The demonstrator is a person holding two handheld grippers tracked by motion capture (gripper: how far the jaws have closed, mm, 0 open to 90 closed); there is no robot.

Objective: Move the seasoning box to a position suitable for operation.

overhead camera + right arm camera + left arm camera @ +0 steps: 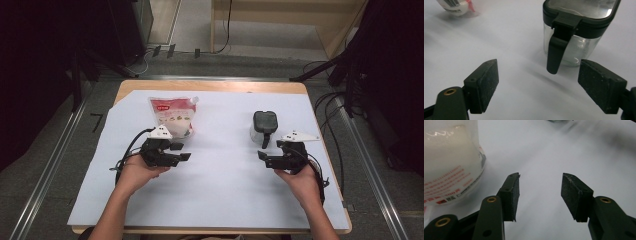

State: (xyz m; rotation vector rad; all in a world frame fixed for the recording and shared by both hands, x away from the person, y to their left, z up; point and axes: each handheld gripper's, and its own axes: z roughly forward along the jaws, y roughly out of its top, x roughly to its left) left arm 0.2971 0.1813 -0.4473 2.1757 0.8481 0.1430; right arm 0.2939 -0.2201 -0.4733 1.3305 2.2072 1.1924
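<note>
Both grippers gape empty: left gripper [540,192] beside pouch [449,162], right gripper [537,85] facing jar [576,27].

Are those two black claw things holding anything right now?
No, nothing is held. The left gripper stands open beside the pouch, and the right gripper is open in front of the glass jar.

Each black claw [181,152] [263,157] carries brass rivets, dark rough-faced pads [576,195], a grey three-cornered top plate and a trailing black cable; forearms unsleeved.
</note>
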